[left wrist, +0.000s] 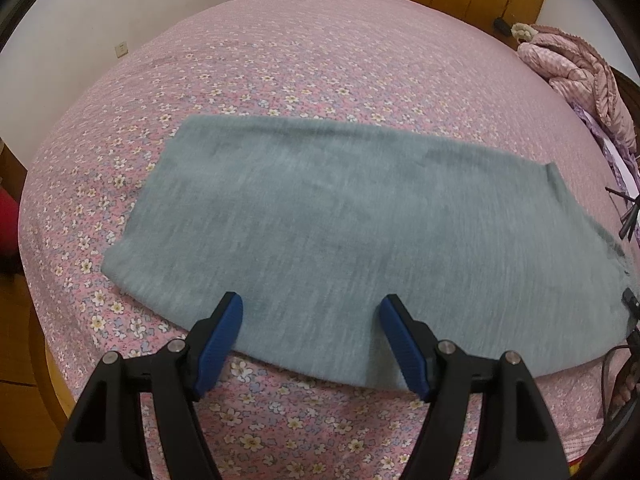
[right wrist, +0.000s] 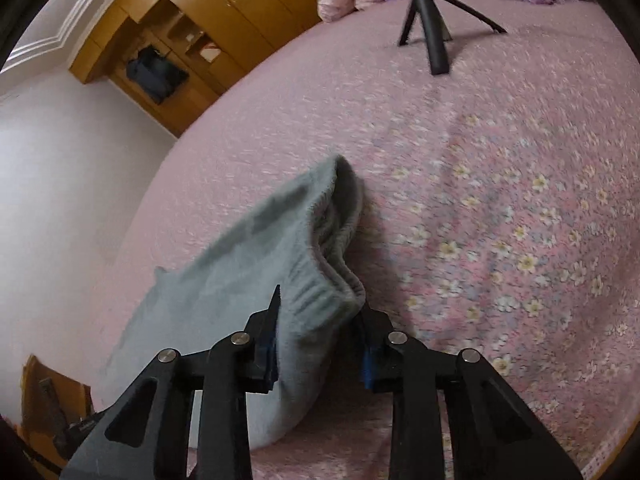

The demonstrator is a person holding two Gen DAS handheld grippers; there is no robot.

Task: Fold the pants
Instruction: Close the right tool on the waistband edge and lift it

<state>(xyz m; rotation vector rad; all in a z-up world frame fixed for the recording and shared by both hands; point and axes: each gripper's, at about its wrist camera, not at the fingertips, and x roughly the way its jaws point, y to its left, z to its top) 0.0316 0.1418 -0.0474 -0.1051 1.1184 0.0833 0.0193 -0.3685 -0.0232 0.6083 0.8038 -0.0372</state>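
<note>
Grey-green pants (left wrist: 360, 208) lie folded flat across a pink floral bedspread (left wrist: 280, 60). My left gripper (left wrist: 311, 312) hovers over their near edge, open, its blue pads (left wrist: 224, 340) wide apart with only flat cloth below them. In the right wrist view the pants (right wrist: 240, 272) end in an elastic waistband (right wrist: 340, 248) that bunches up and rises off the bed. My right gripper (right wrist: 320, 308) is shut on this end, and the cloth fills the gap between its fingers. The pads are mostly hidden by the fabric.
A small black tripod (right wrist: 432, 28) stands on the bed beyond the waistband. A crumpled pink quilt (left wrist: 576, 68) lies at the bed's far right. A wooden wardrobe (right wrist: 200, 40) and white wall sit to the left. Black cables (left wrist: 628, 220) show at the right edge.
</note>
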